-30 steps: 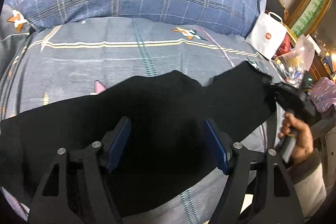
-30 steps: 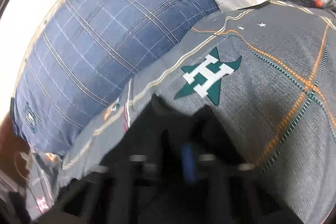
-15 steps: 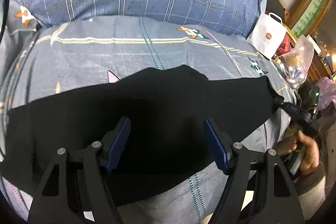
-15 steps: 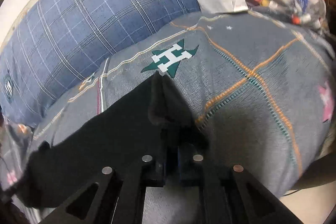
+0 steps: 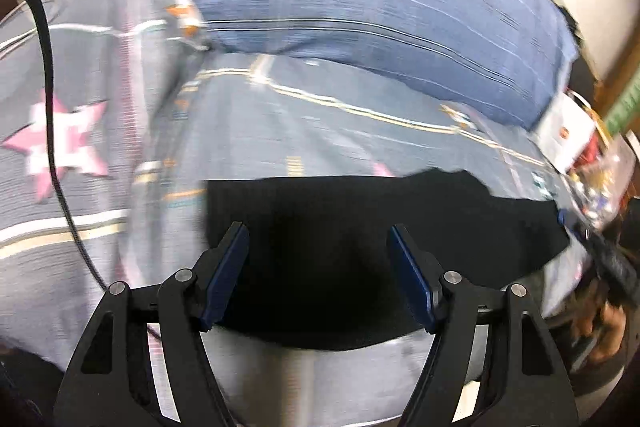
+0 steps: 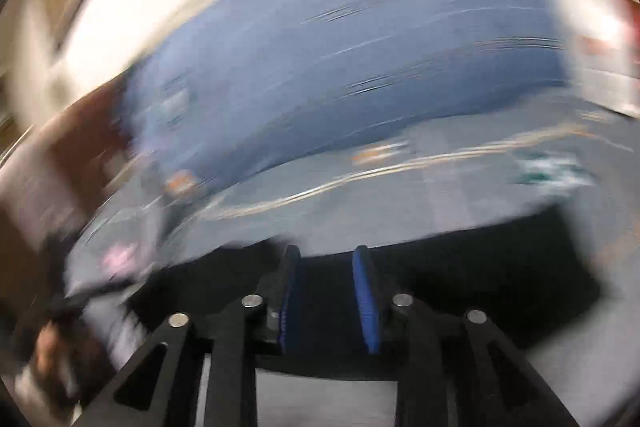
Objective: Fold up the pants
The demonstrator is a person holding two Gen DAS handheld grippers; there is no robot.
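A: Left wrist cam first, far left: a black cable (image 5: 50,131) runs down over the grey bedsheet (image 5: 248,131), right past a pink star print (image 5: 60,147).

B: And the left gripper (image 5: 318,247)?

A: Jaws wide apart, blue pads (image 5: 226,271) w/ nothing between them. It's over the black pants (image 5: 360,227), which lie flat on the sheet in a dark band running across to the right. Can't tell if the tips touch the cloth.

B: Behind that?

A: Blue plaid pillow (image 5: 360,7) along the back, touching the sheet. Further right, a white paper bag (image 5: 560,135) and a clear plastic bag (image 5: 608,183) of bits near the bed edge. Lots of blur.

B: Right wrist cam?

A: Blurrier. At far left a hand (image 6: 56,351), smeared. Right gripper (image 6: 326,255) in the middle: jaws parted, narrower gap than the left, blue pads (image 6: 366,303) showing, nothing pinched. Pants (image 6: 500,267) lie under and to the right of it on the bedsheet (image 6: 400,203). Plaid pillow (image 6: 360,59) behind, a white smear at far right, prob. the paper bag (image 6: 596,39).
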